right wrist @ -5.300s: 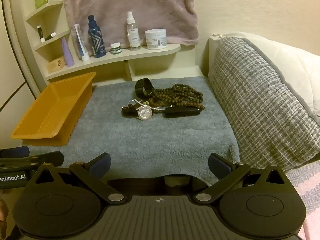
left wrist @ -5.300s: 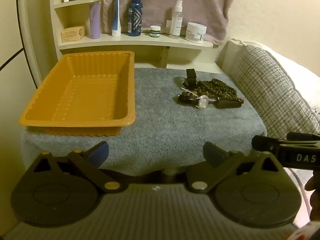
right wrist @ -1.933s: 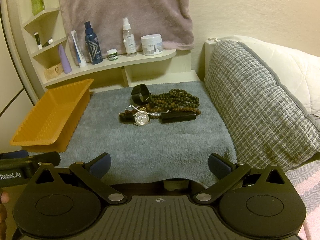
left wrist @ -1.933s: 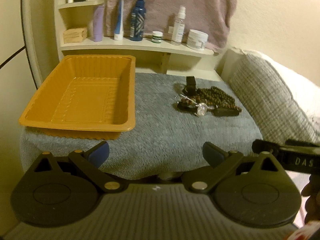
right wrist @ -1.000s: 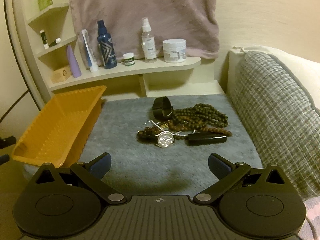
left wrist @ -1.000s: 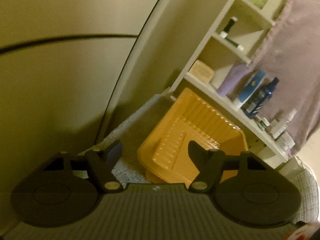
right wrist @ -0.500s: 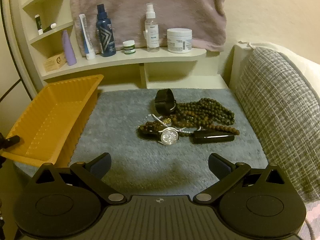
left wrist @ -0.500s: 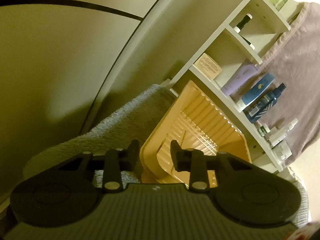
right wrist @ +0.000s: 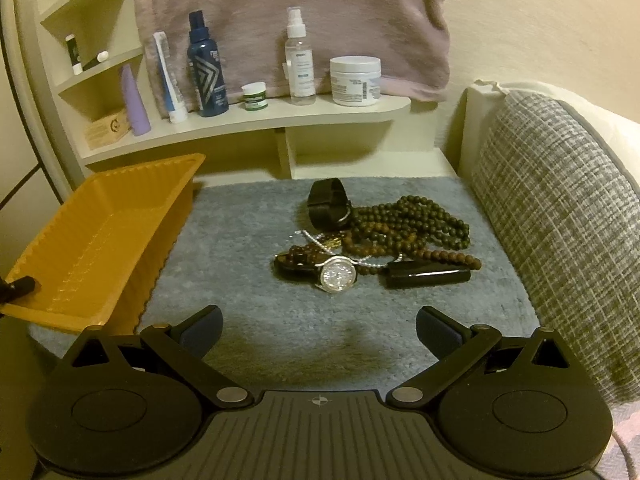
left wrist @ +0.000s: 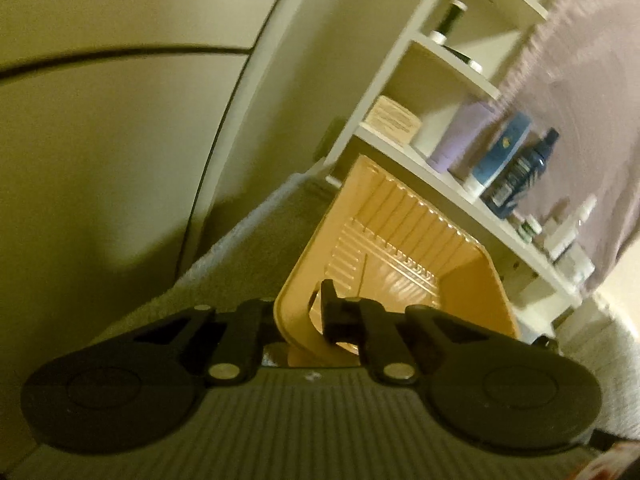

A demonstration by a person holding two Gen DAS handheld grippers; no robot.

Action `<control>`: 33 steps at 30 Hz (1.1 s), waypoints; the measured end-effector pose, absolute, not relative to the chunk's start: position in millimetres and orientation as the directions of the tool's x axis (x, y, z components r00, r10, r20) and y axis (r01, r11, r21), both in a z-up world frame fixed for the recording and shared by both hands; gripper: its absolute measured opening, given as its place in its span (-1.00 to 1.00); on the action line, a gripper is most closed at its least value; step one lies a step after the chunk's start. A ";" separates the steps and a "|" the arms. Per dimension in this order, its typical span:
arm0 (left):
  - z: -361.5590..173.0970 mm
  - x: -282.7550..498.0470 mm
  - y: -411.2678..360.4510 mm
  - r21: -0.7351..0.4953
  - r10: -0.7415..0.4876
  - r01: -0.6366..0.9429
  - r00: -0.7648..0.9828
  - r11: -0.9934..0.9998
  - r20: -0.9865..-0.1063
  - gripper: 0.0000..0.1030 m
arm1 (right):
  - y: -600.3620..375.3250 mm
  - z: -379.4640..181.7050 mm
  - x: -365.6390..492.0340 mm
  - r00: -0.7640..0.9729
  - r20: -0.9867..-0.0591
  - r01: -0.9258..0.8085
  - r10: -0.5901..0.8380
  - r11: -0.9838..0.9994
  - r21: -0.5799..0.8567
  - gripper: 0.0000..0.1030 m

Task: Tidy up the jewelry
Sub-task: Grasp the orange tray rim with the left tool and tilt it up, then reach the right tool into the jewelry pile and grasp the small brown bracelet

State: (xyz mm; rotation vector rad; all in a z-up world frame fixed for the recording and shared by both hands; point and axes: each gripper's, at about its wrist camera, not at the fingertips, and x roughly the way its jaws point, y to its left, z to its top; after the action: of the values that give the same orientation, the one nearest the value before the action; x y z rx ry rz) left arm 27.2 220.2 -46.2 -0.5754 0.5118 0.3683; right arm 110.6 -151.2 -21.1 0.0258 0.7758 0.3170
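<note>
An orange plastic tray stands on the left of a grey mat. My left gripper is shut on the near corner rim of the orange tray; its fingertip shows at the tray's edge in the right wrist view. A jewelry pile lies on the mat's right: a silver watch, dark bead necklaces, a black band and a black tube. My right gripper is open and empty, hovering in front of the pile.
A cream shelf behind the mat carries bottles and jars, with a mauve towel hanging above. A grey checked cushion borders the mat on the right. A pale wall panel is at the left.
My left gripper swung to the tray's near corner and closed on its rim. My right gripper moved forward toward the jewelry pile and stayed open.
</note>
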 end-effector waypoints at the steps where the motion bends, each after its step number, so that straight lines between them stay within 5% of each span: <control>1: -42.2 27.8 217.0 -0.394 0.197 -0.461 0.811 0.795 -0.550 -0.83 | -152.8 -21.8 111.2 0.671 -0.683 -0.266 0.288 0.954 0.141 0.99; 15: 3.6 39.5 162.6 -0.019 0.324 -0.385 0.801 0.923 -0.503 -0.84 | -190.7 -37.4 144.5 0.749 -0.614 -0.231 0.250 0.966 0.111 0.97; 17: 8.3 43.2 153.9 0.026 0.341 -0.378 0.801 0.926 -0.493 -0.84 | -191.9 -42.9 150.7 0.743 -0.613 -0.249 0.268 0.961 0.119 0.75; 33: 18.8 53.3 132.7 0.122 0.373 -0.361 0.792 0.925 -0.484 -0.85 | -149.4 -81.3 180.0 0.661 -0.632 -0.404 0.405 0.901 0.156 0.54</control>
State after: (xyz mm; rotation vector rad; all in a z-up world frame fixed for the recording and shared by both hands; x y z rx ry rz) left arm 53.3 132.7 18.8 0.0233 0.5258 0.3948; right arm 180.0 -149.4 -81.3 0.0026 0.7149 0.4576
